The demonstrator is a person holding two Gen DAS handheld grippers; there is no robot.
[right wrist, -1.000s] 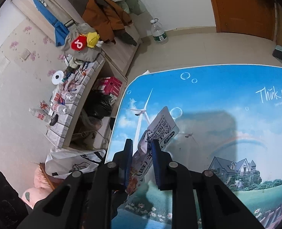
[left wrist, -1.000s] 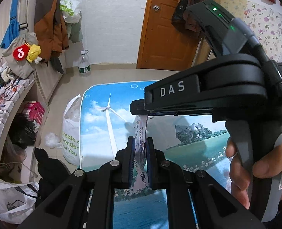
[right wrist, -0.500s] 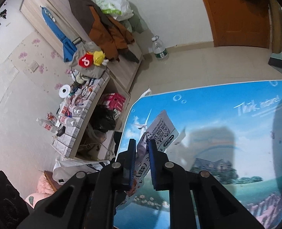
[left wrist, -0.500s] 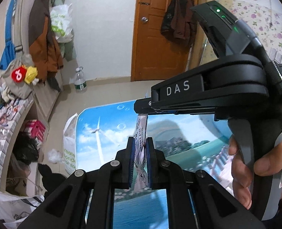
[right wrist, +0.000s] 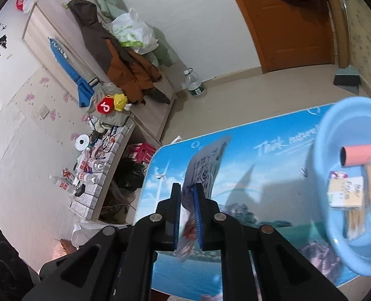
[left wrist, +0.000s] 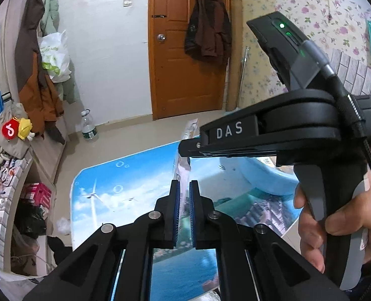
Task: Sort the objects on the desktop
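My left gripper [left wrist: 184,200] is shut on a thin silvery snack packet [left wrist: 183,170], seen edge-on above the blue landscape-print table [left wrist: 135,175]. The packet rises to the tips of my right gripper [left wrist: 188,148], which a hand [left wrist: 336,225] holds at the right. In the right wrist view the right gripper [right wrist: 188,200] has its jaws closing on a printed packet [right wrist: 205,165], and the pads press on it. A light blue basin [right wrist: 348,250] stands at the right with a coral roll [right wrist: 358,154] and a small box [right wrist: 346,193] inside.
The basin [left wrist: 260,173] sits behind the right gripper. A water bottle [right wrist: 195,86] stands on the floor by a low cabinet draped with coats [right wrist: 125,57]. A cluttered shelf [right wrist: 95,165] runs along the table's left edge. A dustpan [right wrist: 347,80] leans near the door.
Both grippers rose and swung right with the packet in them. The right jaws narrowed on the packet. The blue basin came into both views.
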